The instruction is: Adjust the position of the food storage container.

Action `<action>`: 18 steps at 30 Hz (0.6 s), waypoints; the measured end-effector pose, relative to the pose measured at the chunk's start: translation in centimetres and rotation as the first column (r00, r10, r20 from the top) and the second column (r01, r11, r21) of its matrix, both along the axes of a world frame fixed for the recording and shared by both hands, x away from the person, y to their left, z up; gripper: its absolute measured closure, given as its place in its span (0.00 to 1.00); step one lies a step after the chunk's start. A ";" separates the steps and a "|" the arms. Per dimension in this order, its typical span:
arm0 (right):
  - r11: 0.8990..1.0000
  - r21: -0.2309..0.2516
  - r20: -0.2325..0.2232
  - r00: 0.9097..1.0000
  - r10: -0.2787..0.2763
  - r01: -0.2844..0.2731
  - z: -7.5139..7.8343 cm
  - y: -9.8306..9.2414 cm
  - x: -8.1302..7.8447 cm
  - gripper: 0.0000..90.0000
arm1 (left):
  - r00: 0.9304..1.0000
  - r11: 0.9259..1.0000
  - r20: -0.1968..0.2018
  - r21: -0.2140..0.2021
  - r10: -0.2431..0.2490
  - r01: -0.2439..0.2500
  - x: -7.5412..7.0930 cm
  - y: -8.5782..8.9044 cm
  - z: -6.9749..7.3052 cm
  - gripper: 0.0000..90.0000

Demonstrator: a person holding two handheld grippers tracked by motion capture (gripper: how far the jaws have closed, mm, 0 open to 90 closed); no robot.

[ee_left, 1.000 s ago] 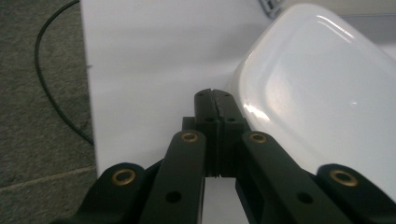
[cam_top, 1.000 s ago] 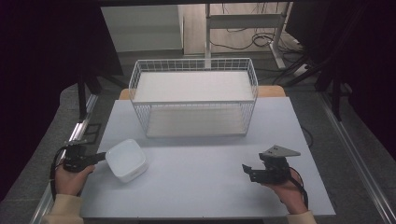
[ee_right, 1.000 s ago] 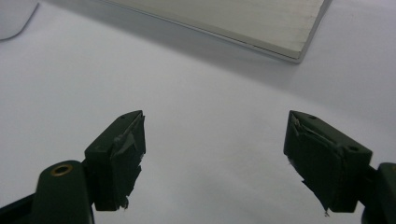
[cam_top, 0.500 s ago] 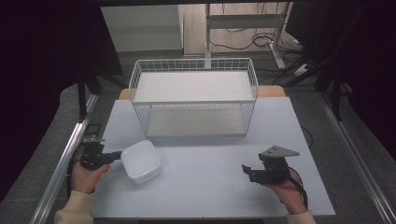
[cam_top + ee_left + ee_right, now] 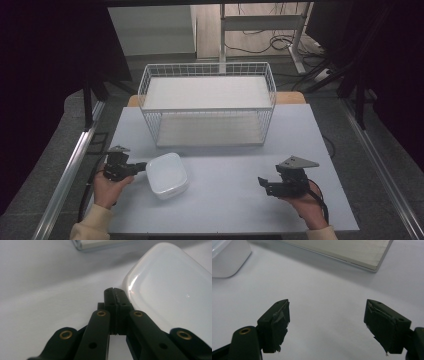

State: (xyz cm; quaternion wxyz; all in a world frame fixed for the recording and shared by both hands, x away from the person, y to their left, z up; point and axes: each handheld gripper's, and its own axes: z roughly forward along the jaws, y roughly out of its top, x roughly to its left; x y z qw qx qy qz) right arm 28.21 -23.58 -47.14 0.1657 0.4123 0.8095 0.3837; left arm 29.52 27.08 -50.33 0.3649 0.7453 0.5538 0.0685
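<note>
The left claw (image 5: 116, 293) has its jaws pressed together, tips touching the edge of a white lidded container (image 5: 167, 174) that sits on the surface (image 5: 235, 210). The right claw (image 5: 327, 325) gapes wide, holding nothing. Behind stands a white wire basket (image 5: 207, 107), nothing visible inside

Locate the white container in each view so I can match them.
High view: white container lies on the table left of centre, in front of the wire basket.
Left gripper view: container at right, beside the shut jaws.
Right gripper view: container corner at top left.
Shared landmark: the basket's base edge.
</note>
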 end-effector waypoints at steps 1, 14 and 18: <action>1.000 -0.001 0.000 1.000 0.000 0.000 0.0 0.0 0.0 0.23 | 1.000 1.000 0.001 -0.001 -0.004 0.004 0.0 -0.3 0.0 1.00; 1.000 -0.002 -0.001 1.000 0.001 -0.001 0.0 0.0 0.0 0.23 | 1.000 1.000 0.018 0.018 -0.016 0.016 -0.2 -1.2 0.4 1.00; 1.000 0.005 0.002 1.000 -0.005 0.005 0.1 -0.2 0.0 0.23 | 1.000 1.000 0.019 0.002 0.013 -0.013 -1.4 0.1 0.9 1.00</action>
